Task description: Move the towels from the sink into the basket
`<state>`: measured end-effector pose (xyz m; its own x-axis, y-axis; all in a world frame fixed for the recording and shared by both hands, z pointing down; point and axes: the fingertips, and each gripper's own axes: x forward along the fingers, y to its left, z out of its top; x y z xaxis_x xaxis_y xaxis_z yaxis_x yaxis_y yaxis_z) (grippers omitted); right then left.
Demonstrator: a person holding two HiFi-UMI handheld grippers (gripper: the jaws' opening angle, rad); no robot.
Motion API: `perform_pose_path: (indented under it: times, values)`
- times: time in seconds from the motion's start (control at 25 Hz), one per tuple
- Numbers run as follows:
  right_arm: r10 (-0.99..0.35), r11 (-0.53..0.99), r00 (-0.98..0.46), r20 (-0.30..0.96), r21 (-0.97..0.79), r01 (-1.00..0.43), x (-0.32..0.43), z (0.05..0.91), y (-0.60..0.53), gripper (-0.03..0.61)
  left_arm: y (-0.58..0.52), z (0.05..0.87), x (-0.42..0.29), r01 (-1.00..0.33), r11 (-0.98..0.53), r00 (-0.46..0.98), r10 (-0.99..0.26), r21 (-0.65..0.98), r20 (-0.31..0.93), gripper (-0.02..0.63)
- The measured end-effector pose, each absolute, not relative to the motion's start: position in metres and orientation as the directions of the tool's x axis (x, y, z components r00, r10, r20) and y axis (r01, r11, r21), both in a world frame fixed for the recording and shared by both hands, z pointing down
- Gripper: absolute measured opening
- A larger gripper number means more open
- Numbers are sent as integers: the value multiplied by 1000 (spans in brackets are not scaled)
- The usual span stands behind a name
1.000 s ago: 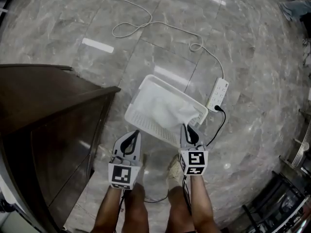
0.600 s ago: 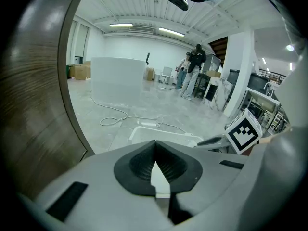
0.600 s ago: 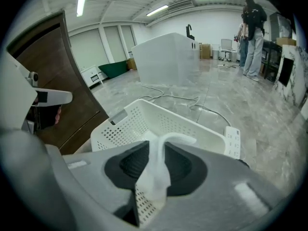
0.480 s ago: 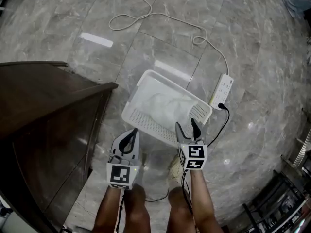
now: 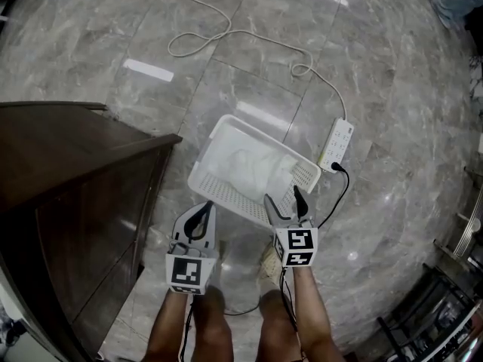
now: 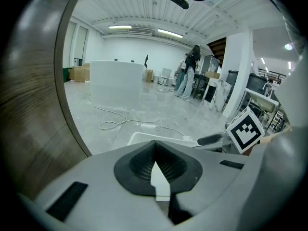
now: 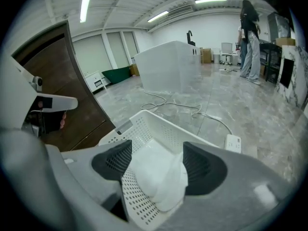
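Opening right gripper (image 5: 281, 200): jaws are spreading wide over the basket's (image 5: 226, 193) near rim, pads touching nothing
Towel (image 5: 253, 168): is lying bunched inside the white basket, showing between those jaws
Left gripper (image 5: 205, 211): is hovering just short of the basket, jaws closed together and empty

This is a big indoor work hall, like a lab. The shiny grey stone floor (image 5: 392, 74) runs far back. Long lights (image 6: 120, 27) shine on the white ceiling. Far off stand a white counter (image 6: 115, 83), brown boxes (image 6: 79, 72), a chair (image 7: 226, 48) and a person (image 7: 249, 32).
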<state>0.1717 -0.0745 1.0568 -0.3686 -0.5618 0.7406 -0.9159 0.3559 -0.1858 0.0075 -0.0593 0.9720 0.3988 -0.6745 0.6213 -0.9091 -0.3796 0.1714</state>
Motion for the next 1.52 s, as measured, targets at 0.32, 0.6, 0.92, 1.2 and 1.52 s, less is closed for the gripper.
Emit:
perform_pose_path:
  times: [0.32, 0.6, 0.92, 1.2, 1.52]
  values:
    - [-636, 405, -374, 675, -122, -906, 175, 941, -96, 239, -84, 879, 20, -895, -420, 423, -698, 148, 578, 9]
    - [-693, 425, -382, 612, -82, -902, 183, 808, -111, 188, -97, 764, 33, -883, -455, 441, -726, 114, 528, 9]
    - [-787, 386, -347, 509, -32, -922, 206, 632, -112, 107, -102, 611, 48, -869, -490, 463, -762, 65, 452, 9]
    - [-849, 363, -328, 414, 5, -932, 219, 497, -96, 34, -87, 487, 68, -850, -526, 493, -779, 23, 387, 9]
    - [-885, 374, -342, 315, 44, -926, 222, 373, -59, 2, -51, 371, 79, -837, -547, 513, -799, -25, 314, 9]
